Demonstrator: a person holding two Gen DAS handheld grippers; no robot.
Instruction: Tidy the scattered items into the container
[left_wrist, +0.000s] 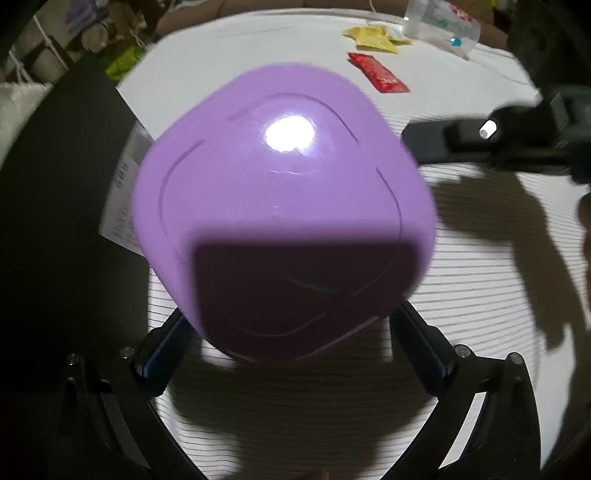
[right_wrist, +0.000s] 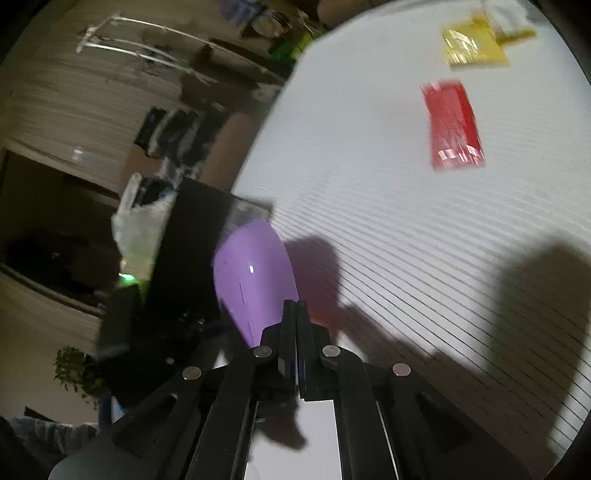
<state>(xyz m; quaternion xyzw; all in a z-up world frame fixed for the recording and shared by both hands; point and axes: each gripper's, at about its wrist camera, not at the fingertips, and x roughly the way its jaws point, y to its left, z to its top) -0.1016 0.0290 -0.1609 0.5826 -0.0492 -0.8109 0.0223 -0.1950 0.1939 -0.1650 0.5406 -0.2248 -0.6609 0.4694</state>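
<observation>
Purple and glossy, the rounded-square plastic lid (left_wrist: 284, 206) filled most of the left wrist view, held above the white ribbed desk (left_wrist: 480, 332) with its near edge between the fingers of the left tongs (left_wrist: 291, 336). Those fingers stood wide apart on either side of the lid's lower corner, and they appeared to be pinching it by its edges, though the actual contact was hidden under the lid. A bright glare sat on the lid's upper half, and a dark square shadow covered its lower part.

From the right wrist view the same lid (right_wrist: 251, 280) showed edge-on as a narrow purple oval just beyond the right tongs (right_wrist: 297, 306), whose two fingers were pressed flat together with nothing between them. In the left view the right tongs (left_wrist: 417, 140) reached in from the right edge, a dark blurred bar near the lid's upper right side; whether it touched the lid could not be told.

Farther off on the desk lay a flat red foil sachet (left_wrist: 378, 72), and beyond it several yellow foil sachets (left_wrist: 373, 37) in a loose heap. A clear plastic cup (left_wrist: 443, 24) lay on its side just beside the yellow ones, at the far rim of the desk.
</observation>
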